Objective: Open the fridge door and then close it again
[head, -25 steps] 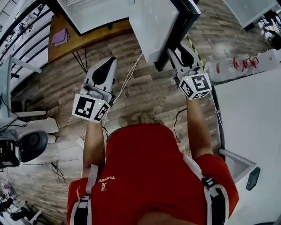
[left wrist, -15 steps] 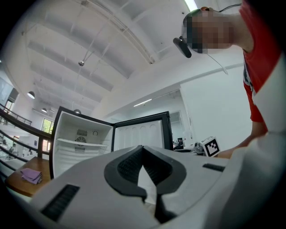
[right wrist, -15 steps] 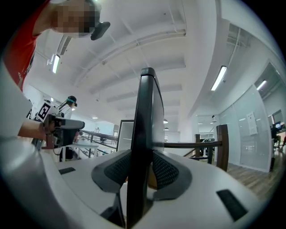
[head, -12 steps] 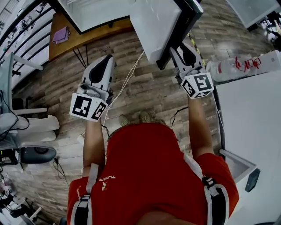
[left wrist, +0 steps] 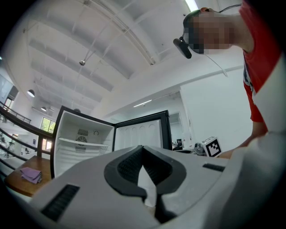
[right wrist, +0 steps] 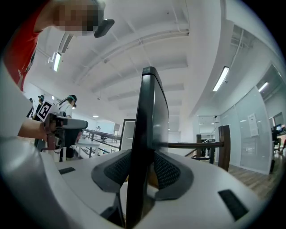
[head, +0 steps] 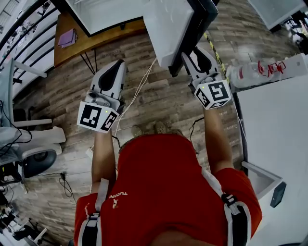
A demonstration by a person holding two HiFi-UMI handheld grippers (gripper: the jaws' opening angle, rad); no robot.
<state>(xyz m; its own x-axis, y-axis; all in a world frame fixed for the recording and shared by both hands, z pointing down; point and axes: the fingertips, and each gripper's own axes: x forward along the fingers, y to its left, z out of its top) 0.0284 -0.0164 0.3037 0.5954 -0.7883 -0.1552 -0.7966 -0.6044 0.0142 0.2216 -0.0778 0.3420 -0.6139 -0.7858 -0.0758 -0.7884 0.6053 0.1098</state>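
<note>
The fridge door (head: 168, 26) stands swung well out from the fridge cabinet (head: 103, 13), whose white inside lies open to the left gripper view, so the opening half of the task looks done and the closing half is what remains. The right tool (head: 195, 56) has hold of the door at its free edge: in the right gripper view the dark edge rises straight up between the two ribbed pads (right wrist: 167, 172), which press on its two faces, the jaws standing about half apart around the door's thickness. The left tool (head: 117, 67) hovers over the wooden floor (head: 159, 101) on the side of the door's white inner face, apart from it, its jaws closed together on nothing. As I judge it, the next move is to carry the held edge round on the hinge's arc toward the cabinet, the wrist turning with the door so that the pads do not twist off the edge. That sweep goes toward the left tool's side, so it should hang back out of the door's path. Near the end the right tool has to let go before the edge meets the cabinet front, lest the inner jaw be caught there, and a flat push on the black outer face would seat the door
</note>
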